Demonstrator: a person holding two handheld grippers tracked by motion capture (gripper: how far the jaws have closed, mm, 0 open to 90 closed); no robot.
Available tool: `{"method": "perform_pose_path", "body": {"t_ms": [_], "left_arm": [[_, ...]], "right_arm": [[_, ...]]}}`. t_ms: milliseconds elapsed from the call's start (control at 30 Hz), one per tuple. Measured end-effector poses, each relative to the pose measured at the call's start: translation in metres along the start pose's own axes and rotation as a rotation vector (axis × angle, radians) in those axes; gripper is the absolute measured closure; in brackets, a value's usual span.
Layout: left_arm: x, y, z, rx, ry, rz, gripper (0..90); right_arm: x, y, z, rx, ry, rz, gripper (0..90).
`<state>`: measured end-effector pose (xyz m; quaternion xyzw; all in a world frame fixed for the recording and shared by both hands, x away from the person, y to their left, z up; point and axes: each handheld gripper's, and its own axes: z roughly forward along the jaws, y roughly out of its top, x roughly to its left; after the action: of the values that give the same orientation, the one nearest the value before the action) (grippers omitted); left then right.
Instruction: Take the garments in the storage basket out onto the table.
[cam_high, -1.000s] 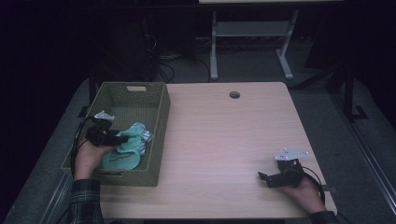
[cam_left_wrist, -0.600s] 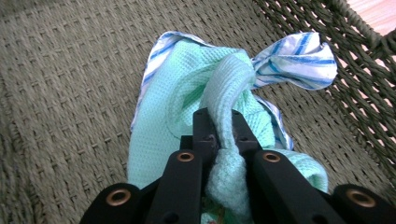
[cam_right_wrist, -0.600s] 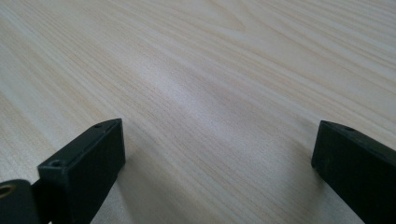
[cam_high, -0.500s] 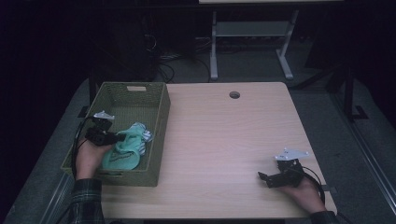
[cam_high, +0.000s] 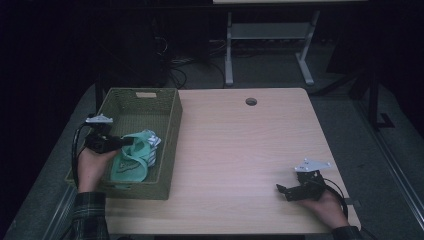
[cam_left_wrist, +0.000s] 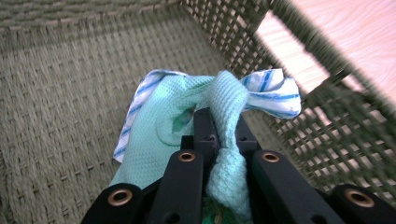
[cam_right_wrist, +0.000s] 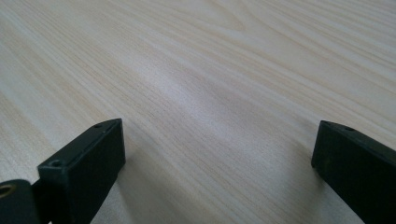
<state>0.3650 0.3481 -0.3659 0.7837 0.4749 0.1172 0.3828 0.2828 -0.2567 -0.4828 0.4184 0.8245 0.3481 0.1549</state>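
Woven basket at the table's left edge, holding a mint-green cloth bunched with a blue-striped white cloth against the basket's right wall. Left gripper: inside the basket, jaws clamped on a fold of the green cloth. Right gripper: near the table's right front corner, well apart from the basket, jaws spread wide over bare wood, holding nothing.

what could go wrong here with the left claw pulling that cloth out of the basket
The left claw pinches just one bunched fold of the green cloth, so it may slip free. The striped cloth lies tangled with it and may come along. Both sit close to the basket wall, where the weave could snag them.
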Motion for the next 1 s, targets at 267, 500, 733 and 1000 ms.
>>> {"method": "perform_pose_path", "body": {"t_ms": [267,500,733,1000], "left_arm": [[-0.012,0.011,-0.012,-0.061,-0.022,0.002,84.8],[-0.024,0.022,-0.019,-0.099,-0.032,0.023,84.9],[-0.032,0.037,-0.029,-0.122,-0.041,0.048,84.8],[-0.04,0.056,-0.043,-0.146,-0.042,0.074,84.9]], "right_arm": [[0.0,0.0,0.0,0.002,0.0,0.002,2.2],[0.0,0.0,0.0,0.0,0.0,0.0,2.2],[0.0,0.0,0.0,0.002,0.002,0.004,2.2],[0.0,0.0,0.0,0.003,0.001,0.005,2.3]]}}
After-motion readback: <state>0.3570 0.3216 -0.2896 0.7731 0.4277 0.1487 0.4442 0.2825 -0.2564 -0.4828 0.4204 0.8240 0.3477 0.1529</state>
